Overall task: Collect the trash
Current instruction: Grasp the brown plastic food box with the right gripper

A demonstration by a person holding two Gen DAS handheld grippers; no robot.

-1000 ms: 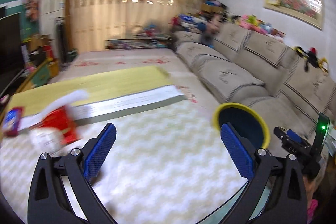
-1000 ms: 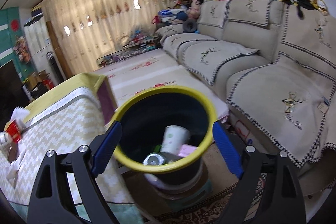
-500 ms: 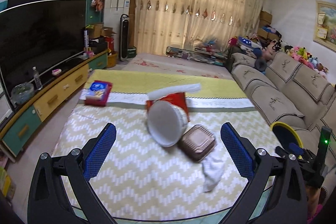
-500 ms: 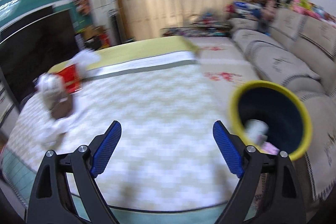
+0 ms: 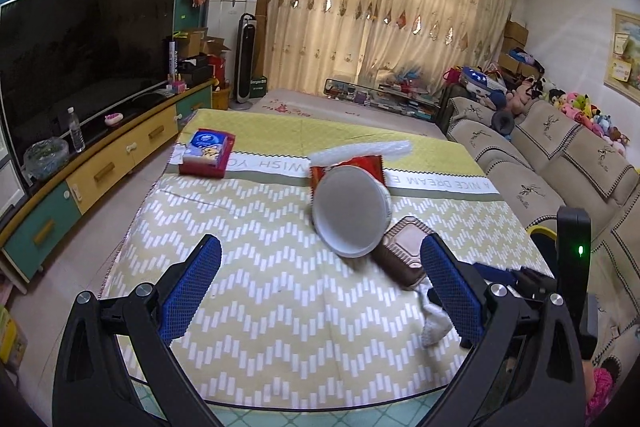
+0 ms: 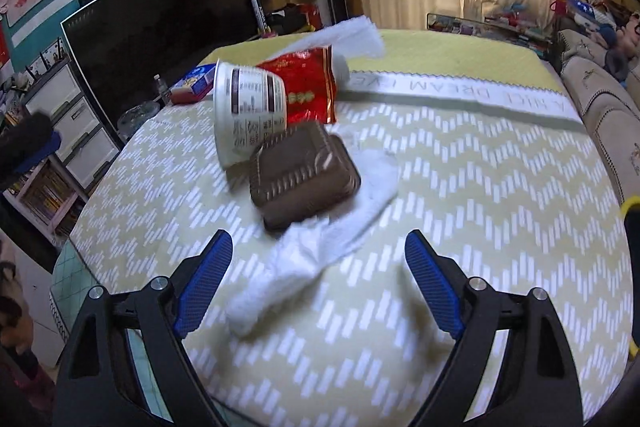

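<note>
Centrally on the table [image 6: 480, 187], a brown tray [image 6: 304, 177] overlaps a tissue [image 6: 320, 251]; left gripper [image 5: 320, 283] and right gripper [image 6: 318, 281] gape wide, empty.

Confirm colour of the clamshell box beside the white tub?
Brown clamshell box; clearest in the right wrist view.

white band of the yellow zigzag table cover [image 5: 436, 183]: "A NICE DREAM", "WISH YO", upside down, 12 o'clock | white paper tub [image 6: 248, 107] label: print unreadable
</note>
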